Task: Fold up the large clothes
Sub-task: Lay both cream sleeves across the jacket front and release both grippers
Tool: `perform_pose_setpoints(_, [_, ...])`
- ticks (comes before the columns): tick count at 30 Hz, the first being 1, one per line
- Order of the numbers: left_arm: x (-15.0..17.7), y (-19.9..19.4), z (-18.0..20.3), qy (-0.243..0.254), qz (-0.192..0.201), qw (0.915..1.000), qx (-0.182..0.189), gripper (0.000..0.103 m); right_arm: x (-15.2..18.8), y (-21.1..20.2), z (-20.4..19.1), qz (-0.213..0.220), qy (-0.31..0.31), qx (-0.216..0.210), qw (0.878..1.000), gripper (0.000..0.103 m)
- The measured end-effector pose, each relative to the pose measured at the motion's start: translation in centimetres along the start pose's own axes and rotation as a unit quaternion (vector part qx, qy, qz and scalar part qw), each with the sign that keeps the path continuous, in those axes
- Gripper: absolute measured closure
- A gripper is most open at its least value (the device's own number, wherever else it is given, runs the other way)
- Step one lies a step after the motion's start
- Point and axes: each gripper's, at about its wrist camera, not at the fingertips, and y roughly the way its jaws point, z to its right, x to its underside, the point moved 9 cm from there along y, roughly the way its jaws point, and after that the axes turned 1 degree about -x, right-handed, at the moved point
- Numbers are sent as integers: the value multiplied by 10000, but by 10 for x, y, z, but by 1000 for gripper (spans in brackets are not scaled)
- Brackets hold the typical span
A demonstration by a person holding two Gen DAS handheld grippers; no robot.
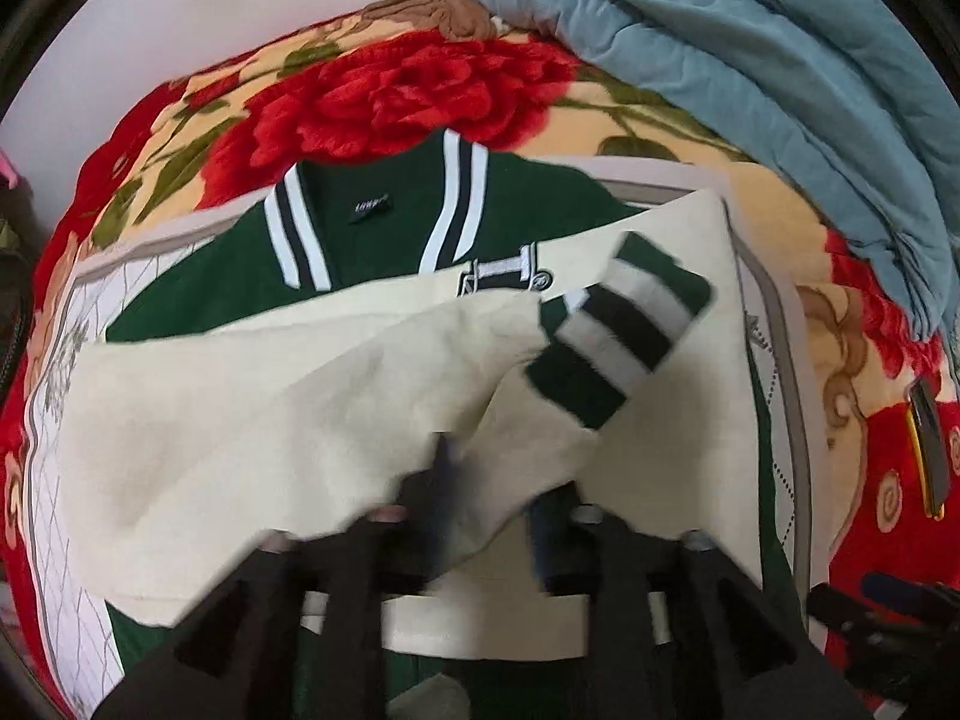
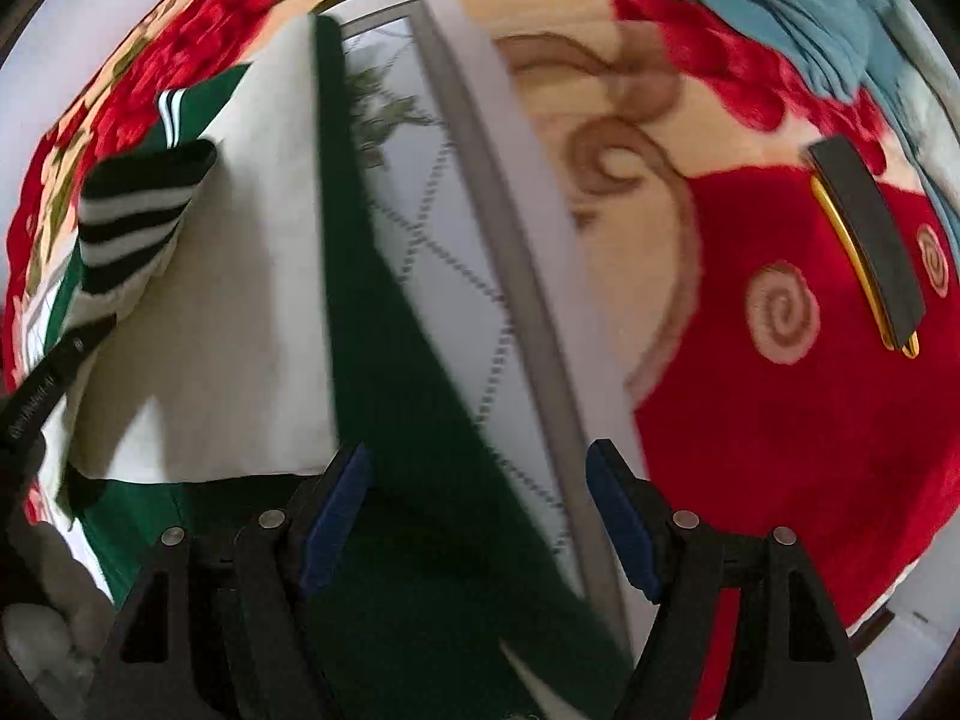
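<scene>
A green varsity jacket (image 1: 372,240) with white-striped collar lies face up on a white quilted pad (image 1: 66,360). Its cream sleeves (image 1: 240,396) are folded across the chest, and a striped cuff (image 1: 618,324) rests on top. My left gripper (image 1: 495,498) hovers low over the sleeve, blurred, its jaws parted with cream cloth lying loose between them. In the right wrist view my right gripper (image 2: 480,516) stands open above the jacket's green side (image 2: 390,390) and the pad's edge (image 2: 456,210), with nothing gripped. The cuff (image 2: 132,210) shows at the left there.
A red floral blanket (image 1: 420,90) covers the bed under the pad. A blue quilt (image 1: 750,60) is heaped at the back right. A dark flat device with a yellow edge (image 2: 864,246) lies on the blanket to the right of the pad.
</scene>
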Motion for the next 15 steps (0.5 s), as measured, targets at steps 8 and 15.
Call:
perform_pose_setpoints(8, [16, -4, -30, -830, -287, 9961, 19, 9, -41, -22, 1, 92, 124, -683, 9975, 27])
perform_pose_setpoints(15, [37, -48, -62, -1204, -164, 9925, -91, 3, -85, -33, -82, 110, 62, -1964, 9804, 27])
